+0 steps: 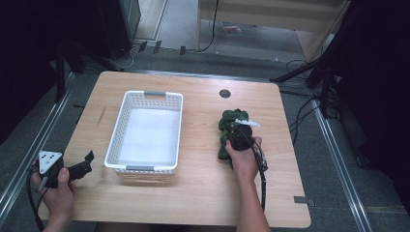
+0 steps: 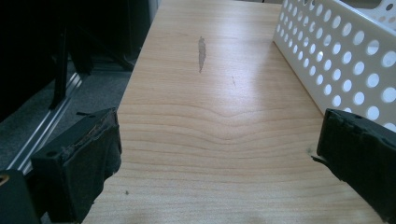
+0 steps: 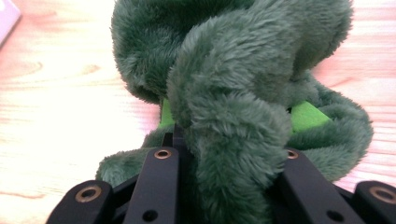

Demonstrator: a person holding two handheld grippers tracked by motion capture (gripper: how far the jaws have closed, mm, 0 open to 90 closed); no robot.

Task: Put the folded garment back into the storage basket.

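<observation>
Right tool (image 3: pixel 224 186) clamped on the green plush toy (image 3: pixel 233 84); left tool (image 2: pixel 219 158) gapes wide, empty

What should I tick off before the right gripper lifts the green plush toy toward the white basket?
1. Grip on the green plush toy: ok. The right gripper has its fingers closed on a fold of fur.
2. Toy free of other things: ok. It lies alone on the table.
3. White basket ready to receive: ok. It stands upright with nothing in it.
4. Path from toy to basket: ok. Bare wood lies between them.
5. Left gripper out of the way: ok. It is open beside the basket's near left corner.
6. Hold deep enough to last through a lift: cannot tell.
</observation>
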